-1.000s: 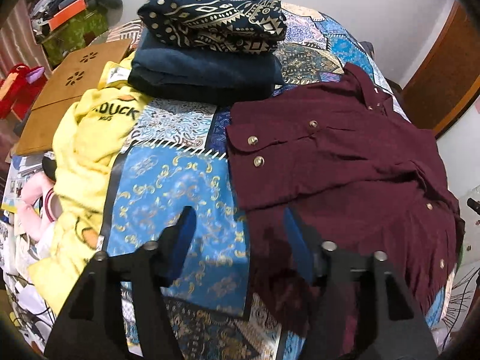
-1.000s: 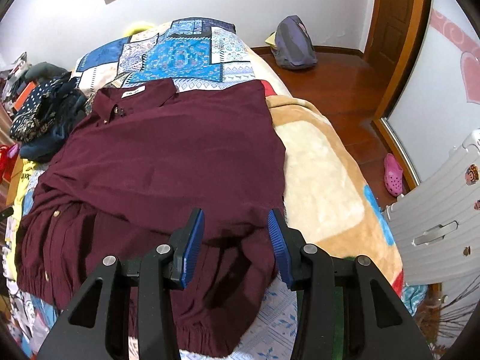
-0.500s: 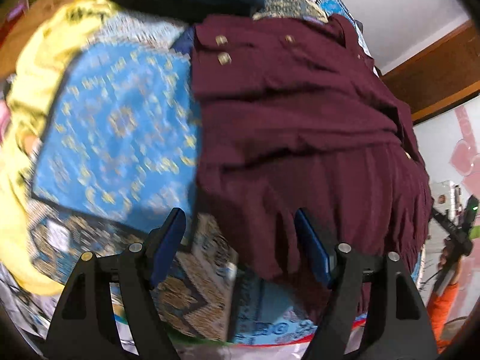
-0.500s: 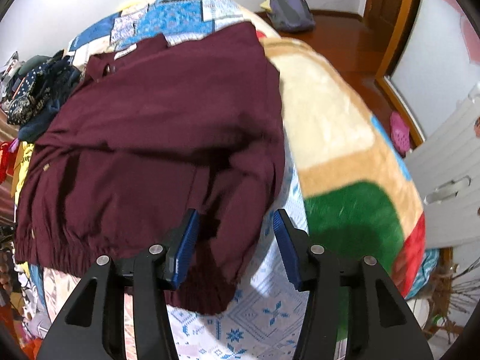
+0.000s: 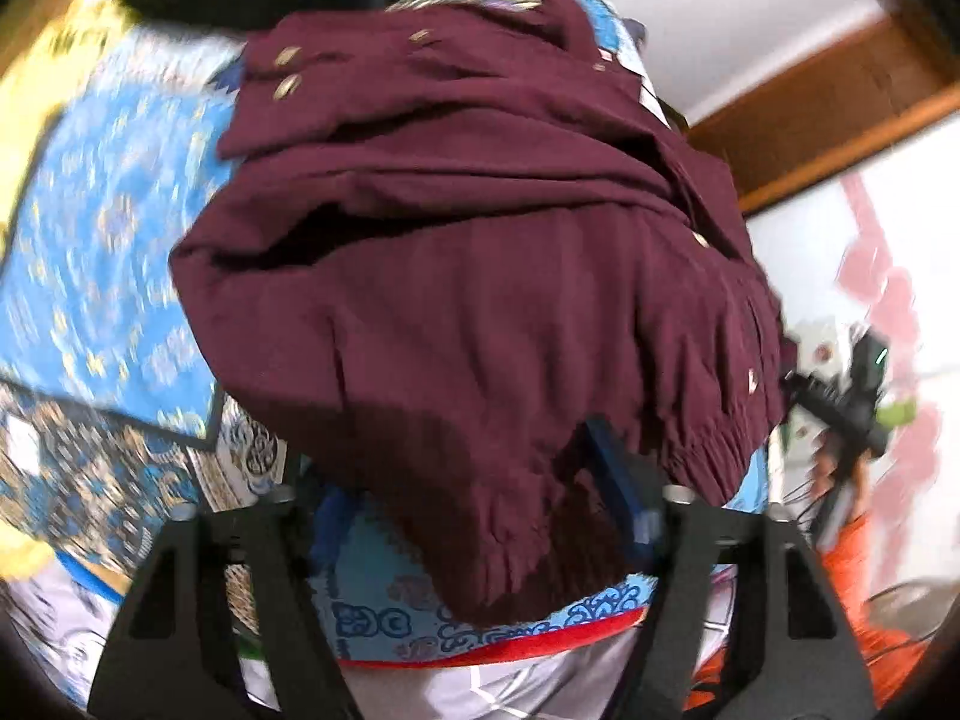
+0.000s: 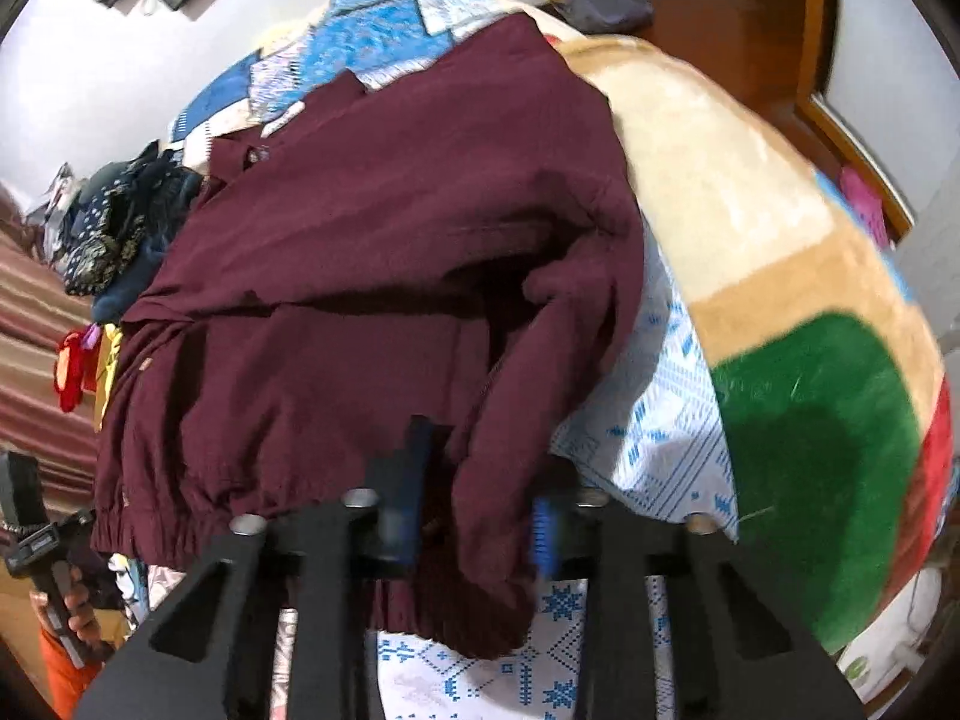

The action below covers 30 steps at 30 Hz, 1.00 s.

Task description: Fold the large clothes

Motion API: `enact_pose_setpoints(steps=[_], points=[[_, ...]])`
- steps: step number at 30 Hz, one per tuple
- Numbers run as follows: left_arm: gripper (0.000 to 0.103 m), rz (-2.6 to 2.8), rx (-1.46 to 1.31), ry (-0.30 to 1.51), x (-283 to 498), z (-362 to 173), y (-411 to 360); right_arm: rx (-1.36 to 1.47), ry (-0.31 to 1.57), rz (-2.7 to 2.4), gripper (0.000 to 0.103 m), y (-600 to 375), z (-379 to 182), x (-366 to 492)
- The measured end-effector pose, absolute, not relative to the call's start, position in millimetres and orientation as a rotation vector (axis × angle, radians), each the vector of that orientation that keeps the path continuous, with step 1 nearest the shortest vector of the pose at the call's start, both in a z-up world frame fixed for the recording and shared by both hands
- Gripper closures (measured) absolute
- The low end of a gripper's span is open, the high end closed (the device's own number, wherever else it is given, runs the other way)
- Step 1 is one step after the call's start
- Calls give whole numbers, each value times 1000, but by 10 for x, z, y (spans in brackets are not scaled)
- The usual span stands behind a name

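A large maroon button shirt (image 5: 480, 276) lies spread on the bed, collar at the far end; it also shows in the right wrist view (image 6: 384, 276). My left gripper (image 5: 480, 504) is open, its blue-padded jaws either side of the gathered hem at one bottom corner. My right gripper (image 6: 474, 504) is open too, its jaws either side of the hem at the other bottom corner. The cloth lies between both pairs of fingers. The left finger of my left gripper is partly hidden by the hem.
The bed carries a blue patterned bedspread (image 5: 102, 252) and a beige, green and red blanket (image 6: 780, 324). A stack of folded dark clothes (image 6: 114, 234) sits at the far side. The bed's front edge (image 5: 480, 654) is just below both grippers.
Both grippers have moved down and forward to the shirt's bottom hem. The hem now lies between the open fingers of each, where before the fingers hovered above the shirt.
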<state>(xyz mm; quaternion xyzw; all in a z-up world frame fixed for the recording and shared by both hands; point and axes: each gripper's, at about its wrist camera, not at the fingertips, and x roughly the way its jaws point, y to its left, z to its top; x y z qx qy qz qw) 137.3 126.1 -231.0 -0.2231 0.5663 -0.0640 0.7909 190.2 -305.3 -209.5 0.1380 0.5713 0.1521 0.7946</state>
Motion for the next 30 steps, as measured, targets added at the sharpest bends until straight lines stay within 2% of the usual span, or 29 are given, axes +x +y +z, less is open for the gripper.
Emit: enact_pose_setpoints(steps=[1,3,6,14,18,22,30], points=[[52,-127,-430,1205,1392,-2264,1208,299,1216,338,91,-3044,-2049,1925],[71,-127,-390,1176,1435,-2175,1171,293,1189,358,92,-3031,-1932,1948],[85,-117,-396,1128,1524,-2016,1256,253,1115,386,94,-2961,-1695,2017],[91,-150,-536,899,1937,-1288,1730,274,935,438,96,-2816,-1127,2594],[92,-119,-568,827,2311,-1126,1987,306,880,408,96,-2735,-1001,3188],[92,-58,-591,832,2811,-1323,2184,293,902,377,96,-2547,-1152,3679],[92,56,-676,922,3561,-2041,2497,222,992,307,96,-2304,-1642,4318]])
